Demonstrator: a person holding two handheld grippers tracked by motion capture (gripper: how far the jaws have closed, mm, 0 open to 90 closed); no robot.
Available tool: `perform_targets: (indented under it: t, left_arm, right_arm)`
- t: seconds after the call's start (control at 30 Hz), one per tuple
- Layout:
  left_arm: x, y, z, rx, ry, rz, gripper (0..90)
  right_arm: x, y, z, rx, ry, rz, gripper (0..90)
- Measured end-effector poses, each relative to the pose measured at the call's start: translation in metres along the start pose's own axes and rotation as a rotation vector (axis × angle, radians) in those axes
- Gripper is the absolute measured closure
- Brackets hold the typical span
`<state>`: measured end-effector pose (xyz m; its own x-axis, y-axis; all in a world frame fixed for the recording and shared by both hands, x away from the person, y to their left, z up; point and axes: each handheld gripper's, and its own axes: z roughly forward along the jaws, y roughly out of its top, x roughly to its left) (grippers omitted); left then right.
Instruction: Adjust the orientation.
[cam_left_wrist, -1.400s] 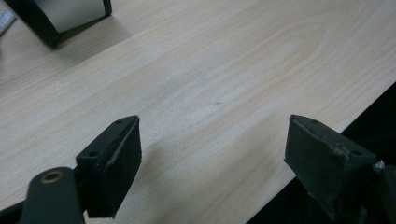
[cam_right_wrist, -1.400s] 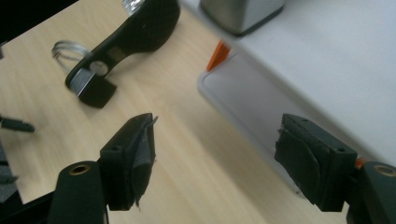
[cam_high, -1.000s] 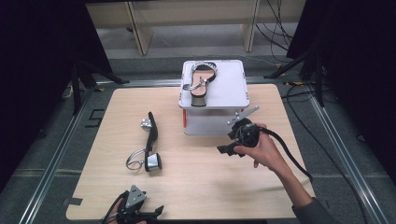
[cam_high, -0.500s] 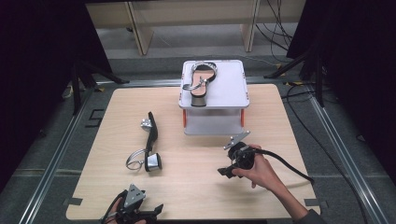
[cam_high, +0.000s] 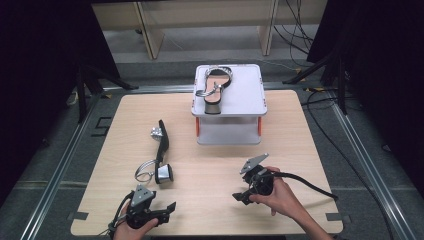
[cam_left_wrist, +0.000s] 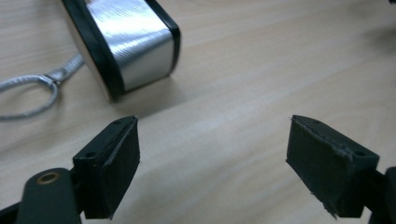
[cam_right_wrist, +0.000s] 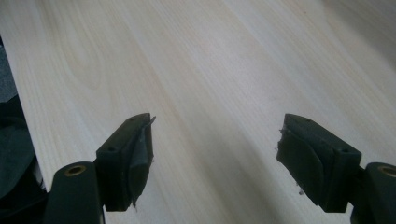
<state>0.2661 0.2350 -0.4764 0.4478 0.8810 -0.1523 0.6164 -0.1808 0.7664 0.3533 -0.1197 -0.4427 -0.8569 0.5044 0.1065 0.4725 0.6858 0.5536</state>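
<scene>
A black high-heeled sandal (cam_high: 161, 150) with a silver block heel (cam_left_wrist: 128, 46) and silver strap (cam_left_wrist: 32, 88) lies on its side at the table's left middle. Its mate (cam_high: 215, 87) rests on top of a white two-tier stand (cam_high: 245, 97) at the back. My left gripper (cam_high: 167, 210) sits low at the front left edge, open, its jaws just short of the silver heel, nothing between them. My right gripper (cam_high: 239, 196) is held in a hand at the front right, open over bare wood (cam_right_wrist: 210, 93), pointing left.
The wooden table (cam_high: 300, 145) has metal rails along both sides. A black cable (cam_high: 310, 185) trails from the right gripper toward the right. Desk legs and more cables stand on the floor behind the table.
My right gripper has drawn back from beside the white stand toward the front of the table and dropped lower. The left gripper and both sandals have stayed put.
</scene>
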Motion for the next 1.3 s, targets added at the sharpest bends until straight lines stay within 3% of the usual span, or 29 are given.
perform_targets:
  t: [0.03,0.27,0.33,0.43,0.5,0.53,0.63,0.67,0.73,0.77,0.8,0.83,0.9,0.93,1.1,1.13,1.17,1.2,1.23,1.27,1.3]
  left_arm:
    - [0.002,0.002,0.002,-0.012,0.008,-0.006,17.2]
    - [0.01,0.018,0.009,-0.07,0.03,-0.039,19.3]
    - [0.012,0.02,0.008,-0.061,0.036,-0.03,19.3]
    - [0.017,0.027,0.011,-0.072,0.071,-0.058,19.6]
    - [0.022,0.031,0.014,-0.08,0.08,-0.073,19.2]
    - [0.026,0.035,0.016,-0.084,0.069,-0.11,19.1]
    - [0.029,0.04,0.019,-0.102,0.073,-0.145,18.9]
    - [0.034,0.044,0.024,-0.126,0.091,-0.175,18.6]
    - [0.04,0.048,0.027,-0.128,0.117,-0.199,18.7]
    - [0.04,0.048,0.027,-0.128,0.117,-0.199,19.3]
    - [0.044,0.052,0.032,-0.152,0.114,-0.242,20.2]
    - [0.046,0.054,0.032,-0.144,0.125,-0.244,22.0]
    - [0.049,0.057,0.036,-0.181,0.134,-0.243,29.1]
    - [0.051,0.059,0.037,-0.178,0.136,-0.237,34.4]
    - [0.054,0.064,0.039,-0.228,0.158,-0.216,69.1]
    - [0.052,0.066,0.038,-0.249,0.162,-0.182,77.9]
    - [0.052,0.066,0.038,-0.249,0.162,-0.182,80.4]
    - [0.05,0.067,0.038,-0.259,0.147,-0.139,80.4]
    - [0.045,0.069,0.039,-0.255,0.15,-0.069,82.7]
    - [0.045,0.069,0.039,-0.255,0.15,-0.069,83.0]
    - [0.039,0.072,0.041,-0.247,0.153,-0.017,83.2]
  right_arm:
    - [0.002,-0.002,0.0,0.0,0.006,0.022,26.5]
    - [0.0,-0.007,-0.002,0.018,-0.006,0.015,26.3]
    - [0.0,-0.007,-0.002,0.021,0.008,0.018,26.3]
    - [0.002,-0.007,-0.001,0.042,0.0,0.038,26.3]
    - [0.0,-0.007,0.002,0.025,0.003,-0.009,26.3]
    - [0.0,-0.007,0.003,0.027,0.011,-0.014,26.3]
    - [0.0,-0.007,0.003,0.028,0.011,-0.011,26.3]
    - [0.0,-0.007,0.003,0.026,0.009,-0.012,26.3]
    - [0.0,-0.007,0.003,0.028,0.008,-0.018,26.3]
    - [0.0,-0.007,0.003,0.028,0.008,-0.018,26.3]
    - [0.001,-0.007,0.002,0.031,0.011,-0.007,26.3]
    - [0.001,-0.007,0.002,0.031,0.012,0.002,26.3]
    - [0.003,-0.007,0.002,0.055,0.022,0.028,26.2]
    - [0.0,-0.007,0.003,0.038,0.008,-0.014,26.2]
    - [0.0,-0.007,0.005,0.03,0.01,-0.013,26.1]
    - [0.001,-0.007,0.004,0.033,0.005,0.003,26.2]
    - [0.001,-0.007,0.004,0.033,0.005,0.003,26.2]
    - [0.001,-0.007,0.003,0.036,0.013,-0.002,26.2]
    - [0.0,-0.007,0.002,0.029,0.002,0.002,26.2]
    - [-0.002,-0.006,0.002,0.025,-0.002,-0.023,26.1]
    - [-0.002,-0.007,0.002,0.019,-0.001,-0.023,26.1]
